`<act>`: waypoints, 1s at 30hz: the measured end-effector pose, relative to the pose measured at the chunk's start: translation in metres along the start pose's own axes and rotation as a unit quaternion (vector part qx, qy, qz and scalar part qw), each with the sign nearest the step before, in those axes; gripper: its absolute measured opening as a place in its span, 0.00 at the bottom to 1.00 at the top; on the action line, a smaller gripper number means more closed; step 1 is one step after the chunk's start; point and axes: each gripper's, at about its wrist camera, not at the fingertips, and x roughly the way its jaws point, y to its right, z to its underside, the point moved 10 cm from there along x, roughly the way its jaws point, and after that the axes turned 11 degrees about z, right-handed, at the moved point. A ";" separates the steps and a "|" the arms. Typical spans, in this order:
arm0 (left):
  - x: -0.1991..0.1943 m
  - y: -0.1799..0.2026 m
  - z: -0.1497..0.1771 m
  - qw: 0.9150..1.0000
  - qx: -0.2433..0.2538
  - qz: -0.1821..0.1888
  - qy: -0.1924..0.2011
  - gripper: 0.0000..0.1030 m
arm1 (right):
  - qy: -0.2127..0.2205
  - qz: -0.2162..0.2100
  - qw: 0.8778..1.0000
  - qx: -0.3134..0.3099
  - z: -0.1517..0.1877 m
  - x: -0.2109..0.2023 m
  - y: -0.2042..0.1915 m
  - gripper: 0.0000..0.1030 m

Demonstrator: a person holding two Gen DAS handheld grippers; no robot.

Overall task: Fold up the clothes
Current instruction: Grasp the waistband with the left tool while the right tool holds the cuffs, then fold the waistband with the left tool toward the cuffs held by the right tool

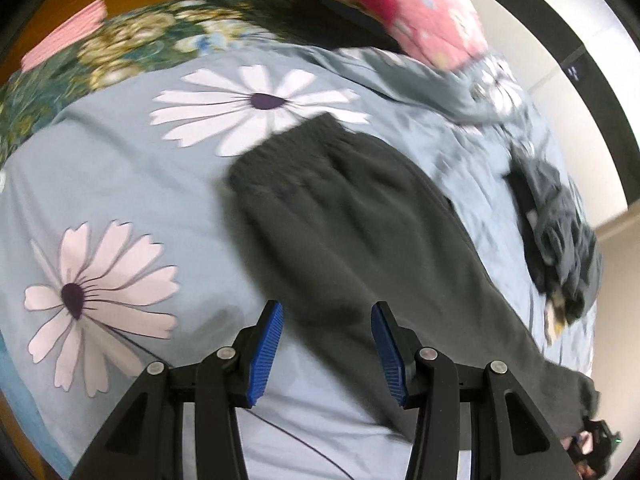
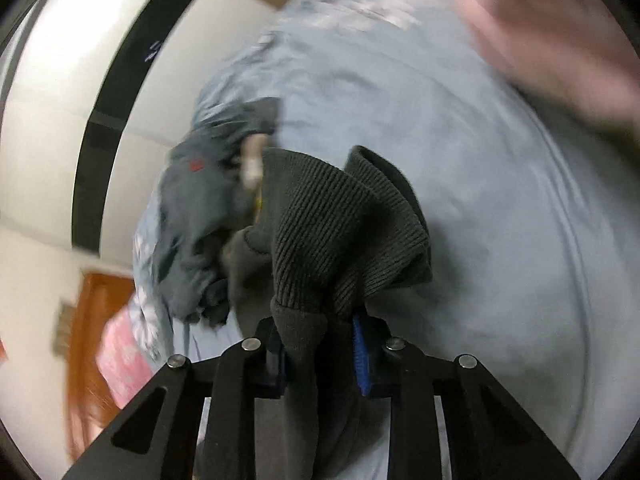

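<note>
Dark grey-green sweatpants (image 1: 360, 220), stretched flat and diagonal across a pale blue flowered bedsheet (image 1: 120, 184), gathered waistband toward the far side beside a white daisy print. Ribbed leg cuff (image 2: 340, 236) raised off the sheet, pinched and bunched. Further off, a crumpled heap of blue-grey clothes (image 1: 560, 232), unfolded, near the bed edge.

Open bedsheet (image 1: 120, 184) lies left of the dark trousers (image 1: 352, 216), giving unobstructed passage. To the right, a crumpled grey garment pile (image 1: 560, 232) blocks the bed edge. A pink pillow (image 1: 420, 8) and floral quilt (image 1: 120, 48) bound the far side.
</note>
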 end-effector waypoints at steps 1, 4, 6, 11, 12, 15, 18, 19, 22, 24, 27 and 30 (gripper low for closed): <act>-0.003 -0.009 -0.002 1.000 -0.011 0.002 0.006 0.49 | 0.013 0.001 0.999 -0.045 0.002 -0.011 -0.029 0.26; -0.009 -0.025 -0.005 1.000 -0.026 0.005 0.015 0.49 | 0.038 -0.009 0.983 -0.180 0.024 -0.032 -0.119 0.26; -0.014 -0.034 -0.009 0.999 -0.033 0.010 0.021 0.49 | 0.040 -0.020 0.966 -0.256 0.055 -0.037 -0.173 0.26; -0.024 -0.049 -0.017 0.998 -0.041 0.025 0.033 0.49 | 0.015 -0.050 0.924 -0.378 0.149 -0.023 -0.276 0.25; -0.026 -0.051 -0.019 0.998 -0.042 0.028 0.035 0.49 | 0.008 -0.056 0.917 -0.396 0.169 -0.020 -0.292 0.25; -0.032 -0.060 -0.024 0.997 -0.049 0.033 0.042 0.49 | -0.009 -0.070 0.890 -0.451 0.231 -0.010 -0.328 0.25; -0.034 -0.071 -0.029 0.996 -0.063 0.040 0.049 0.49 | -0.020 -0.071 0.857 -0.509 0.294 0.005 -0.349 0.25; -0.036 -0.075 -0.030 0.995 -0.068 0.041 0.052 0.49 | -0.027 -0.069 0.846 -0.528 0.317 0.012 -0.351 0.25; -0.040 -0.085 -0.032 0.994 -0.080 0.043 0.058 0.49 | -0.049 -0.061 0.819 -0.569 0.376 0.031 -0.349 0.25; -0.043 -0.091 -0.033 0.994 -0.086 0.043 0.061 0.50 | -0.066 -0.056 0.801 -0.593 0.410 0.041 -0.343 0.25; -0.045 -0.096 -0.033 0.992 -0.097 0.048 0.063 0.50 | -0.076 -0.040 0.773 -0.629 0.448 0.055 -0.333 0.25; -0.047 -0.095 -0.035 0.990 -0.104 0.063 0.071 0.50 | -0.091 -0.027 0.757 -0.646 0.466 0.065 -0.322 0.28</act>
